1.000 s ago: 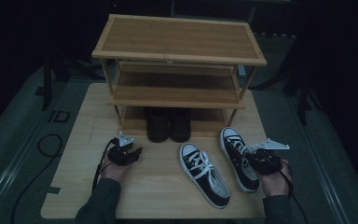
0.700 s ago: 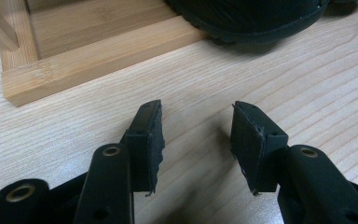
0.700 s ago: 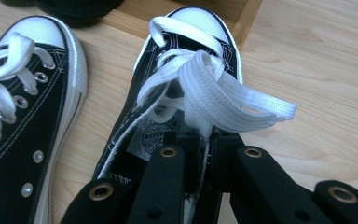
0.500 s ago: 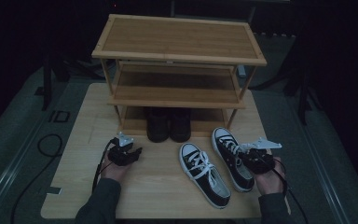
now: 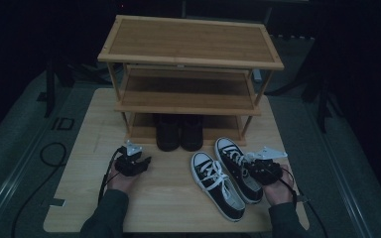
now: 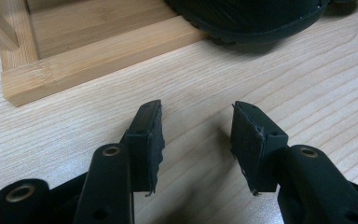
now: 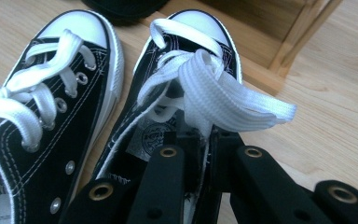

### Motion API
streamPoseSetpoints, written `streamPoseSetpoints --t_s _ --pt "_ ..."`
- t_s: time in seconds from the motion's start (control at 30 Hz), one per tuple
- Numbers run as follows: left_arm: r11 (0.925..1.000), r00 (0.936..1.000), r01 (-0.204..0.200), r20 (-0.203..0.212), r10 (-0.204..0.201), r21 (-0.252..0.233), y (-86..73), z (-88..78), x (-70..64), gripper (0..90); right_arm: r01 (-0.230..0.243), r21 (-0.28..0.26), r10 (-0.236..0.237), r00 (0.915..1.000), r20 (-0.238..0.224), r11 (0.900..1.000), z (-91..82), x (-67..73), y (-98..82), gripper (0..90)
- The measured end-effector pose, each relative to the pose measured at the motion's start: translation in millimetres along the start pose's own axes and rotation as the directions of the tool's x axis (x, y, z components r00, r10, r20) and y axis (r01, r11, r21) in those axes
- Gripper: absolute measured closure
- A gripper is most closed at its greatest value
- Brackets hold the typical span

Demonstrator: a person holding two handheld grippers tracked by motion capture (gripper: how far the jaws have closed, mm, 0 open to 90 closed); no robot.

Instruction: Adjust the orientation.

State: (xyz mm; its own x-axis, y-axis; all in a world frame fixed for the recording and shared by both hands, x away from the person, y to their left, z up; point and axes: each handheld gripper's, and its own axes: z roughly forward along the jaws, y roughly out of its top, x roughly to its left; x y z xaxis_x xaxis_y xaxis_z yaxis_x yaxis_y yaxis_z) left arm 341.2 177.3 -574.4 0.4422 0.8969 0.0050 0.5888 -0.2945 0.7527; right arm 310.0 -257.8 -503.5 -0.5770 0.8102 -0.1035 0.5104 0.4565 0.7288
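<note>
The right gripper (image 7: 200, 154) has its jaws clamped on the inner collar of the right sneaker (image 7: 177, 107), beside a round printed label inside the shoe whose writing is too blurred to read. That sneaker lies at five o'clock on the bench (image 5: 94, 129), just beside the left sneaker (image 5: 216, 186), both toes toward the shoe rack (image 5: 191, 59). The left gripper (image 6: 196, 140), at seven o'clock, rests on the pale wood with jaws apart and empty. Dark boots (image 5: 178, 131) sit on the rack's bottom shelf. "ID" is marked on the grey floor (image 5: 62, 124) at nine o'clock; the room is dark.
</note>
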Motion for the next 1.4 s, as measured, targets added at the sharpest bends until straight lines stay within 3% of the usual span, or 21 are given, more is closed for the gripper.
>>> streamPoseSetpoints --t_s 0.33,0.6,1.23,1.4 --pt "1.0 1.0 -0.003 0.0 0.003 0.002 0.0 -0.1 0.2 54.2 0.052 -0.002 -0.052 0.9977 -0.044 0.999 7.7 3.7 -8.7 85.5" --pt "1.0 1.0 -0.002 0.0 0.002 0.002 0.0 -0.1 0.2 54.2 0.043 -0.026 -0.045 0.9966 -0.069 0.999 8.9 -2.3 -14.6 85.5" --pt "1.0 1.0 -0.002 -0.001 0.002 0.002 0.0 -0.1 0.1 54.1 0.062 0.003 -0.062 0.9937 -0.094 0.998 1.9 0.3 -24.1 84.5" --pt "1.0 1.0 0.0 0.0 0.0 0.0 0.0 0.0 -0.1 54.1 0.051 0.035 -0.047 0.9919 -0.118 0.998 1.3 -1.9 -20.5 76.1"
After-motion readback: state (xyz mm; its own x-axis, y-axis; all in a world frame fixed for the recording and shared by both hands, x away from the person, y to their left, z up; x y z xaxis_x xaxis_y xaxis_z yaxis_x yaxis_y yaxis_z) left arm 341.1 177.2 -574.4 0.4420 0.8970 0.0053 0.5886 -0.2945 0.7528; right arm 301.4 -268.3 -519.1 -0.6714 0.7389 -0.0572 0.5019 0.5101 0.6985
